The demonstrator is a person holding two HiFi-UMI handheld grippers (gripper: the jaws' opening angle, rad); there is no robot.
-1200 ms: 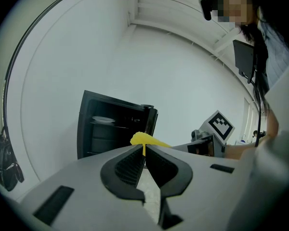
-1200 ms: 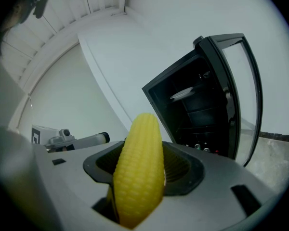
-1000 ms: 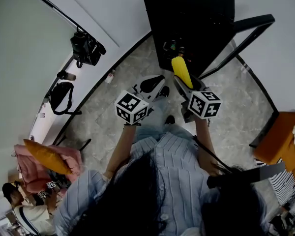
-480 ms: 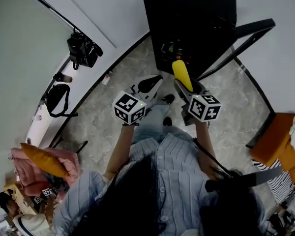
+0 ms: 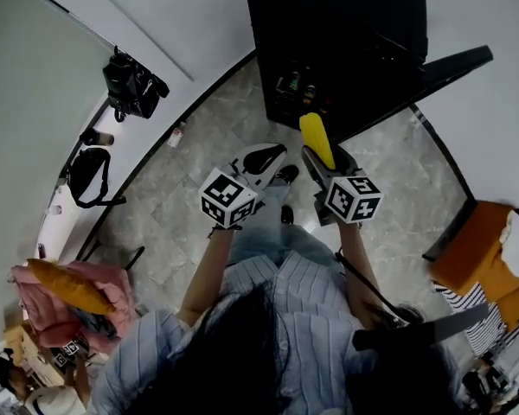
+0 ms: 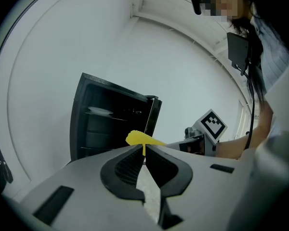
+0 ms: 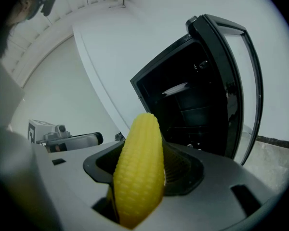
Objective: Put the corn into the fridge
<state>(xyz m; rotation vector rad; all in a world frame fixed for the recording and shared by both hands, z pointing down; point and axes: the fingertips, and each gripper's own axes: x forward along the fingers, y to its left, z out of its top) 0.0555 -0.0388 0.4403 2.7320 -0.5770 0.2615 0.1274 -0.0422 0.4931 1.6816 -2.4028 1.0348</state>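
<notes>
Grips a bright yellow corn cob [image 7: 139, 167] with the right gripper [image 5: 322, 156], both dark ribbed pads pressed against the thick lower half. Shows neat rows of rounded kernels, a smooth waxy sheen, and a taper to a blunt rounded tip. Sticks out well past the jaw tips, tilted slightly, tip aimed at the tall black fridge [image 5: 337, 41]. Sits close in front of the fridge's open front, above the grey marbled tile floor [image 5: 199, 188]; cannot tell whether the tip has crossed the threshold. Leaves the glass-fronted fridge door [image 5: 450, 63] swung wide to the right, with dark shelves and a few small items visible inside.

Reaches forward with both forearms out of blue-and-white striped sleeves, right arm a little further ahead. Keeps the left gripper [image 5: 272, 154] just beside the right one, lower and to its left, also pointed toward the fridge. Has the left jaws pressed together, only a thin slit between the pads, nothing caught in them.

Off to the left, near the wall: a black camera on a stand [image 5: 131, 83].
</notes>
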